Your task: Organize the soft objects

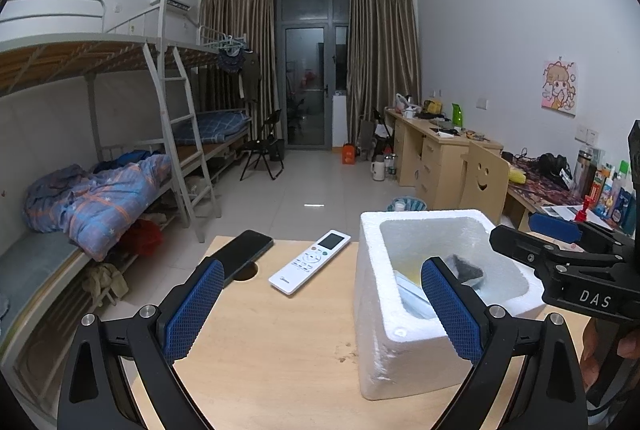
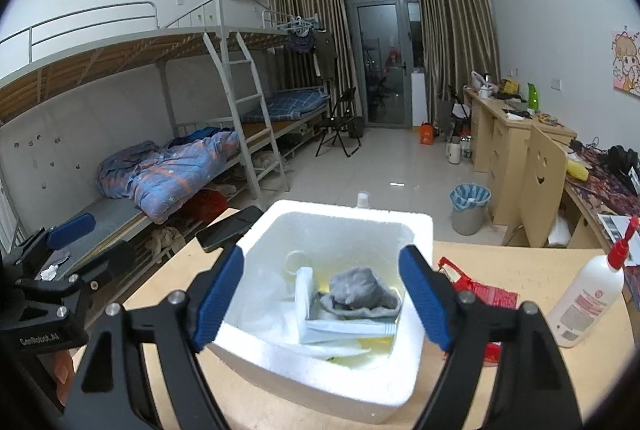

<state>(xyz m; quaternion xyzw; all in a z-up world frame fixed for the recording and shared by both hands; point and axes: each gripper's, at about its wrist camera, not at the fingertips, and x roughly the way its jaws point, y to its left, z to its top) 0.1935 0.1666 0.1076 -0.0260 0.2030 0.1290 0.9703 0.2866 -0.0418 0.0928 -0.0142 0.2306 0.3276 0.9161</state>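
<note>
Right gripper above the white foam box, blue pads spread wide, nothing between them. Left gripper beside the box, over the wooden table, jaws likewise apart and empty. Grey soft cloth crumpled inside the box, atop white packets. Remote and phone left of the box; white squeeze bottle and red packet on its right.
</note>
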